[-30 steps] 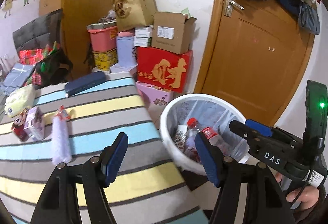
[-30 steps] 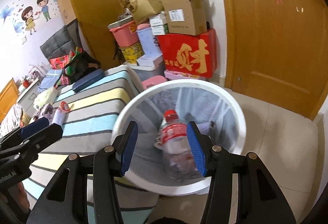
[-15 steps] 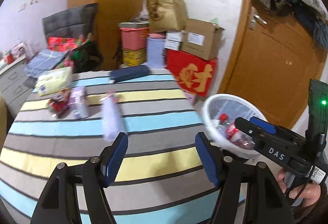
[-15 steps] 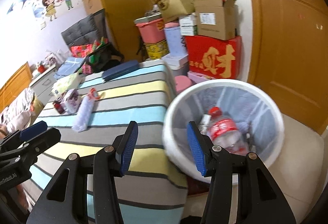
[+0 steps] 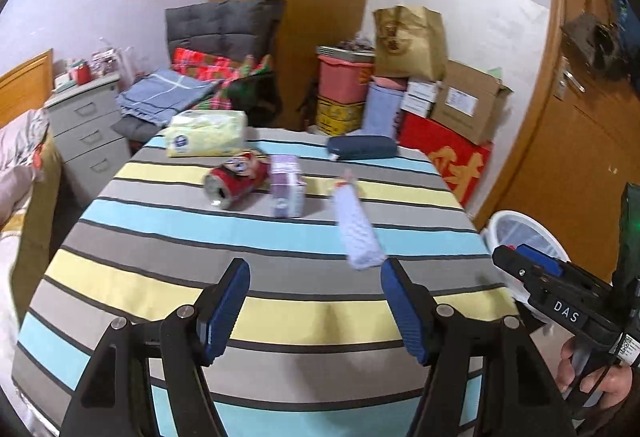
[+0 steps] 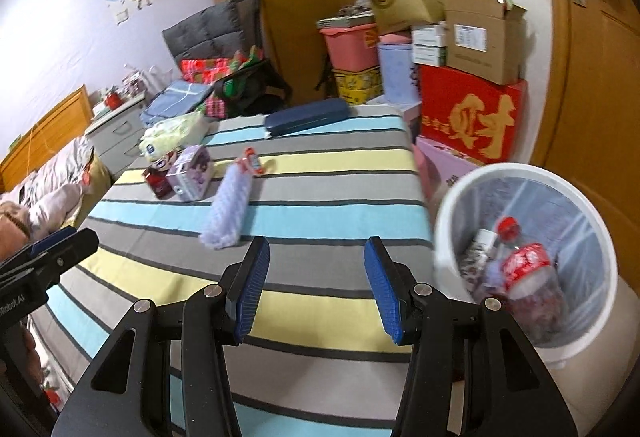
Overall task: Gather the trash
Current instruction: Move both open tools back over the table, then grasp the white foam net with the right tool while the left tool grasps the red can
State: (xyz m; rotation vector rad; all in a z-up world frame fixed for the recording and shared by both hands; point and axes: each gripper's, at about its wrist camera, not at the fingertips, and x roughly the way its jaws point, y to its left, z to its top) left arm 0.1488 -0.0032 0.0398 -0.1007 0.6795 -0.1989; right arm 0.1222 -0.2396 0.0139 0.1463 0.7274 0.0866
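Trash is only partly collected, as I read it. Going left to right on my striped bench (image 5: 160,245): a crushed red can (image 5: 236,181), a small purple carton (image 5: 286,189) and a pale lilac wrapper (image 5: 356,229) are yet to be picked up. Both my left gripper (image 5: 314,303) and right gripper (image 6: 316,287) stand apart, empty. Beside the bench's right end, the white bin (image 6: 452,221) already holds a red-labelled bottle (image 6: 528,269) and smaller scraps.

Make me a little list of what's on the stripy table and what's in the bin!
table: striped cloth
trash on table: crushed red can, purple carton, white wrapper
also on table: tissue pack, dark blue case
bin: white bin beside table, plastic bottle inside
left gripper: open, empty
right gripper: open, empty
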